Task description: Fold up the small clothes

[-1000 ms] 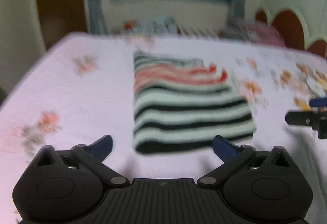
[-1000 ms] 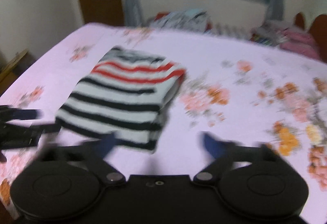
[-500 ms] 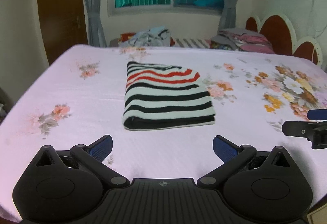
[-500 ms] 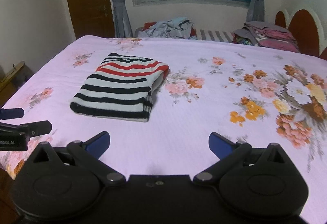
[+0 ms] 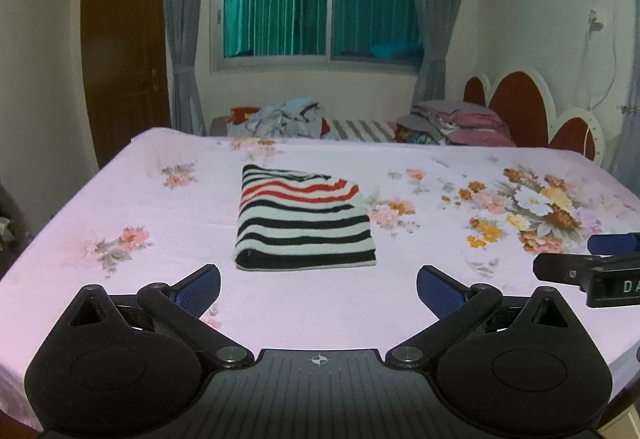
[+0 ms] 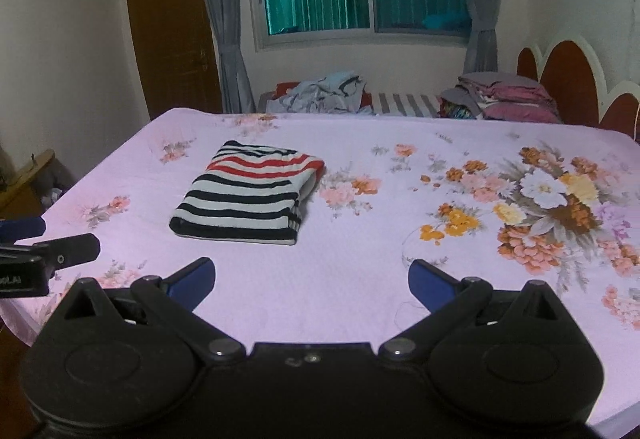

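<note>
Both tongs are sitting farther back from the striped garment [image 5: 305, 219] than half a second ago, leaving it smaller in view. It is lying folded into a neat rectangle on the pink floral bed sheet [image 5: 120, 195], untouched. Left tongs [image 5: 318, 285] and right tongs [image 6: 310, 279] are hovering above the near edge, blue fingers [image 6: 192, 279] spread wide, gripping nothing.

Floral bedsheet [image 5: 440, 303]; teal-curtained window [image 5: 320, 7]
</note>
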The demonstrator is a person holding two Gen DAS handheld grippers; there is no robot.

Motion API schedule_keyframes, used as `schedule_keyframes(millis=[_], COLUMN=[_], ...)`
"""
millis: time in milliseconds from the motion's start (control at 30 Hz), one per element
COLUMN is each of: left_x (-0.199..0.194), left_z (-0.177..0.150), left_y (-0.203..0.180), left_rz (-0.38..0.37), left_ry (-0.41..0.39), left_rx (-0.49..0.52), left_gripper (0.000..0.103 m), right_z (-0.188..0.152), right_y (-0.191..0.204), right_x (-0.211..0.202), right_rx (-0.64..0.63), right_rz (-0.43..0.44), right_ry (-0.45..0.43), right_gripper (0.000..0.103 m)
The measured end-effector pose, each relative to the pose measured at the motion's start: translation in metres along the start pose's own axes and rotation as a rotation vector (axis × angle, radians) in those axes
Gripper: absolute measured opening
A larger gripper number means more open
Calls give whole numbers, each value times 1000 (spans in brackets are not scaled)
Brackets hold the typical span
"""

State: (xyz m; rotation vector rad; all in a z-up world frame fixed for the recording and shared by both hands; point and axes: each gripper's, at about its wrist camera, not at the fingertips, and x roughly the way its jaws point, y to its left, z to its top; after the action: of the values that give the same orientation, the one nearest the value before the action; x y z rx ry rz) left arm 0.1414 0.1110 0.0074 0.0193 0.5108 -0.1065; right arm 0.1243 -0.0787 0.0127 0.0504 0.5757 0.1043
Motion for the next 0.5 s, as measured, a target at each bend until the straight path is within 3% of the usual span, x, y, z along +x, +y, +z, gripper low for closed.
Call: schedule_keyframes(millis=[500], left_x=[-30], left_z=[0], left_y=[5], left_rz=[14], left_ry=[-39], left_rx=[0], left_gripper=[103], right_z=[-4], right_y=[14], right_x=[-24], right_rx=[0], right_rz=[10], right_ry=[-47], right_gripper=[103])
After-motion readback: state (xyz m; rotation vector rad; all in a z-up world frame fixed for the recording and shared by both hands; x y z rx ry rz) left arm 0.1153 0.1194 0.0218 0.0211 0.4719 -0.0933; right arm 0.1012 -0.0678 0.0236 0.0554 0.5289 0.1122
